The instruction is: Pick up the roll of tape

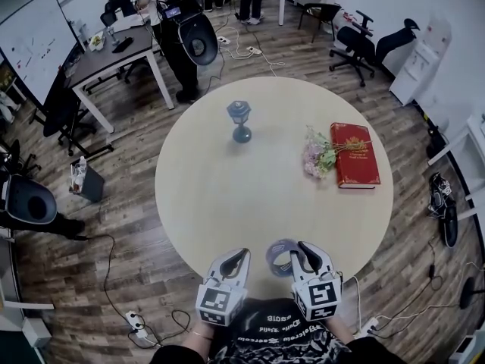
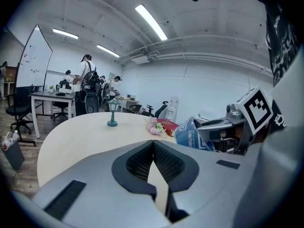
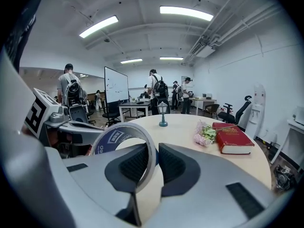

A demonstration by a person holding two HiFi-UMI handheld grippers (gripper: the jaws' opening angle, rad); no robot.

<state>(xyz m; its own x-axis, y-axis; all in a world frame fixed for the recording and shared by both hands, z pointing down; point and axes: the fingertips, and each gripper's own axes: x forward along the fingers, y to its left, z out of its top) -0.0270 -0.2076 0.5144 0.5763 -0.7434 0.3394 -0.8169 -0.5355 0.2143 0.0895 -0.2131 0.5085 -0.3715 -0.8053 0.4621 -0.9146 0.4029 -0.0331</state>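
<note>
The roll of tape (image 1: pixel 277 253) is a pale ring with a blue printed core. It is held on edge just above the near rim of the round table (image 1: pixel 220 196). My right gripper (image 1: pixel 294 255) is shut on it. In the right gripper view one pad sits inside the roll of tape (image 3: pixel 116 137) and the other outside, and my right gripper (image 3: pixel 156 148) pinches its wall. My left gripper (image 1: pixel 241 255) hovers just left of the tape. My left gripper (image 2: pixel 153 142) has its jaws shut together with nothing between them. From there the tape (image 2: pixel 190 136) shows to the right.
On the table stand a small blue lantern (image 1: pixel 240 120) at the far middle, and a red book (image 1: pixel 354 155) with a bunch of flowers (image 1: pixel 317 156) at the right. Desks, office chairs, floor cables and standing people surround the table.
</note>
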